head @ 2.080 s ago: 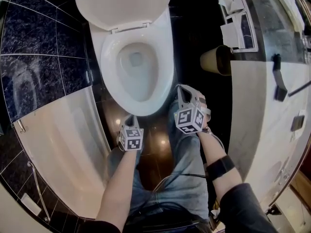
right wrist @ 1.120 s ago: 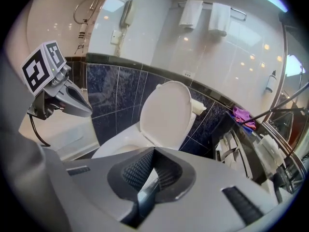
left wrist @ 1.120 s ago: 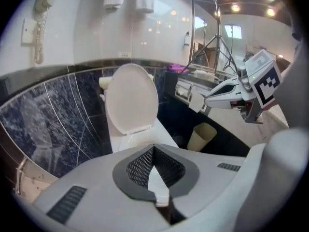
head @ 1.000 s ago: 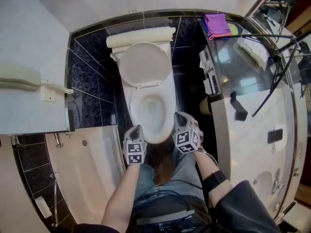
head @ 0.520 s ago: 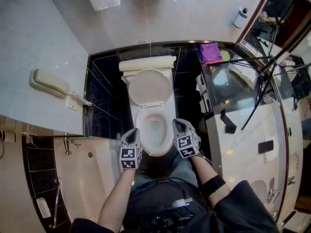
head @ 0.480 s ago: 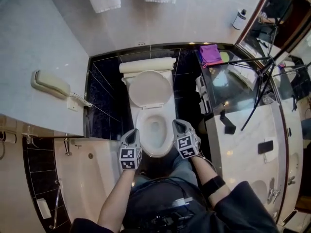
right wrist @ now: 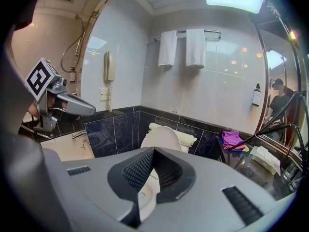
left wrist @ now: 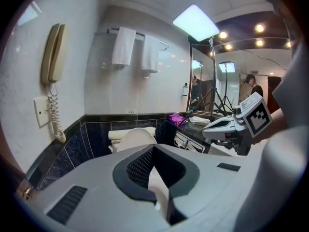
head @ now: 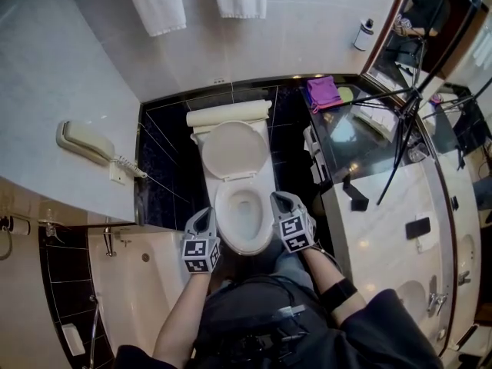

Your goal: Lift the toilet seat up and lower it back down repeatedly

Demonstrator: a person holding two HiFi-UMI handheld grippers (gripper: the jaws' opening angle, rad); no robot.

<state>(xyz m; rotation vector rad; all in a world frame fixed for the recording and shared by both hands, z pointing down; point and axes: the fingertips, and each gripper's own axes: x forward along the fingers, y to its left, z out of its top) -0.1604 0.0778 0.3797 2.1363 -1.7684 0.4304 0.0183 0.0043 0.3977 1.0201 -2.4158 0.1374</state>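
Starting at the left, we see a wall phone (head: 83, 141) and the pale bathtub (head: 142, 283) below it. The left gripper (head: 206, 214) comes next, beside the front left of the toilet bowl (head: 242, 215). In its own view its jaws meet at the tips with nothing between them.

The toilet sits in the middle. The toilet seat (head: 231, 148) looks tipped up against the cistern (head: 228, 114) with the lid. We cannot tell whether a ring lies on the bowl rim. The toilet's long axis runs straight away from us toward the wall, hinge at the far end of the bowl. So the raised panel lies ahead of and beyond both claws, with the open bowl between them and it.

The right gripper (head: 278, 198) flanks the bowl's front right. It is likewise closed and empty, touching nothing. It looks slightly further forward than the left, so we judge it marginally nearer the raised panel.

Further right stands the glass-topped counter (head: 361, 141) with a purple cloth (head: 321, 91) at its back corner.

Lowering the seat would mean reaching forward over the bowl to its upper edge.
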